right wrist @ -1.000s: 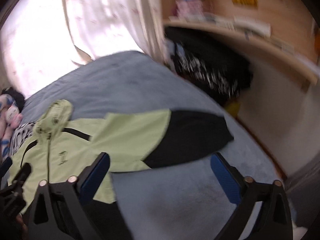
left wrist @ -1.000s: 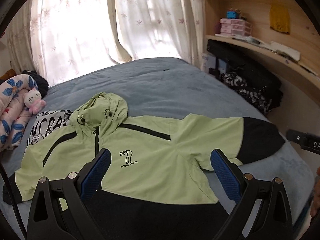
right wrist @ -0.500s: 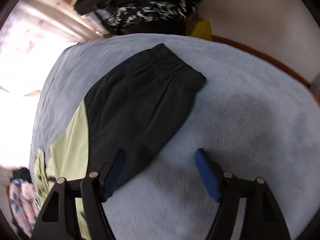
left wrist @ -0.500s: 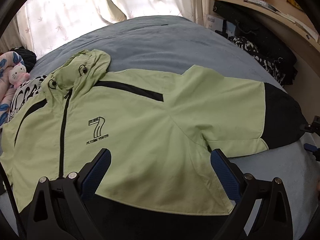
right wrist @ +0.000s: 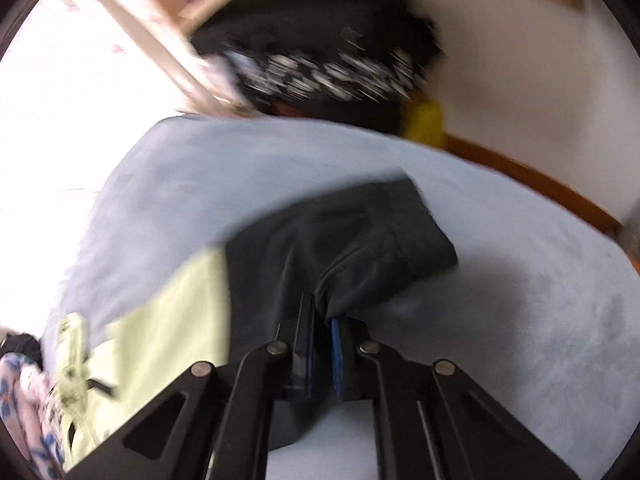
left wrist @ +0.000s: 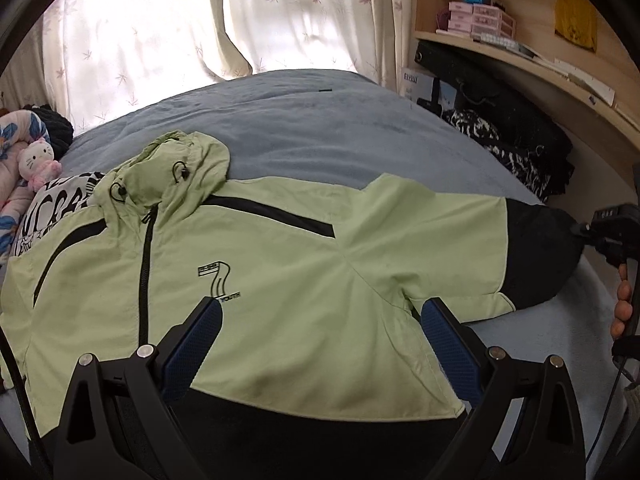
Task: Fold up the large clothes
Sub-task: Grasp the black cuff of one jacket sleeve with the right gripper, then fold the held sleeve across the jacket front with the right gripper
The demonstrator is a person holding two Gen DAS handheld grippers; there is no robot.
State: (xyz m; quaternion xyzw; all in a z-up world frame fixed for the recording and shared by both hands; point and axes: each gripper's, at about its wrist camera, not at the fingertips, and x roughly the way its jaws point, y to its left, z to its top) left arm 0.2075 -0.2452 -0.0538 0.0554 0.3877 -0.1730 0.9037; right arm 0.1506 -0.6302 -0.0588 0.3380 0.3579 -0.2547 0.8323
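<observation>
The light-green jacket [left wrist: 280, 264] lies spread face up across the grey-blue bed cover [left wrist: 320, 120], hood [left wrist: 180, 172] bunched toward the curtains [left wrist: 200, 20], zip down the front, black hem nearest the camera. The left gripper [left wrist: 320, 344] hovers just above the jacket's lower front, blue pads [left wrist: 448, 344] spread wide with nothing between them, only green cloth underneath. Over at the far side, the right gripper [right wrist: 322, 320] has its jaws pinched together on a fold of the black sleeve end [right wrist: 360, 248], the fabric puckering up into the narrow slit between the pads; that view is smeared with blur. From the left wrist view, the same tool shows at the sleeve's tip, fingers of a hand [left wrist: 622, 308] wrapped round its handle. A plush toy [left wrist: 38, 160] sits by the pillow edge, dark clothes [left wrist: 512, 136] heaped under the wooden shelf [left wrist: 540, 68].
</observation>
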